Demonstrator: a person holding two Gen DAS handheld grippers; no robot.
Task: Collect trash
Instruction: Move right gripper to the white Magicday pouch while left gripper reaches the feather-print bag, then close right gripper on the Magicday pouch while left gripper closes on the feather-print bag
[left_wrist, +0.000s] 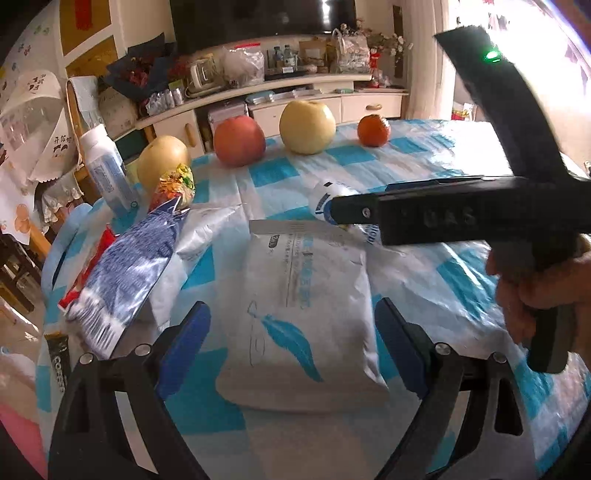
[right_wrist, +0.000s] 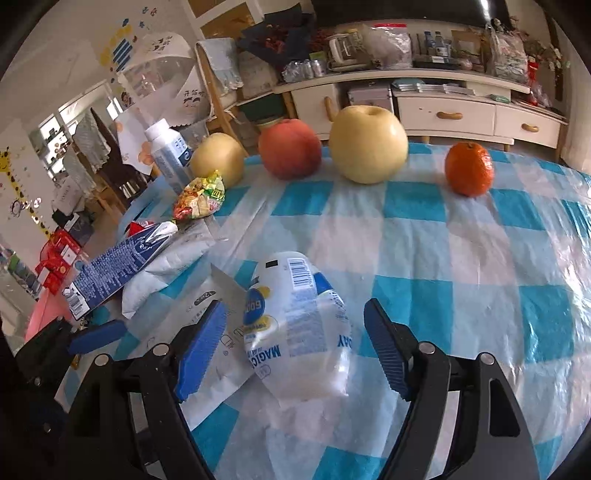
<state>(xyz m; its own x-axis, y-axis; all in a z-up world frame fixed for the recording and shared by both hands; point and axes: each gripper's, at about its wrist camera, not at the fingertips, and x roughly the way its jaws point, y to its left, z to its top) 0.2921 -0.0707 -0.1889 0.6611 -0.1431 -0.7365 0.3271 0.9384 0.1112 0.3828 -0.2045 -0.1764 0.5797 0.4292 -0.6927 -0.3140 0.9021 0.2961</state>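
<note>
The crumpled white plastic wrapper (right_wrist: 299, 328) is seen at lower centre of the right wrist view, directly between the wide-open, empty jaws of the right gripper (right_wrist: 295, 347); its long axis runs along them; the left gripper (left_wrist: 291, 347), also open and empty, frames a flat, matte white mailer bag (left_wrist: 303, 310) on the checked, glossy counter (right_wrist: 461, 258).

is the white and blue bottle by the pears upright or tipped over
Upright. The white bottle stands on its base at the table's far left edge, cap up, beside the yellow pear.

Along the checked tablecloth (right_wrist: 424, 236) stand two pears (right_wrist: 367, 144), a peach (right_wrist: 290, 147) and an orange (right_wrist: 469, 168).
</note>
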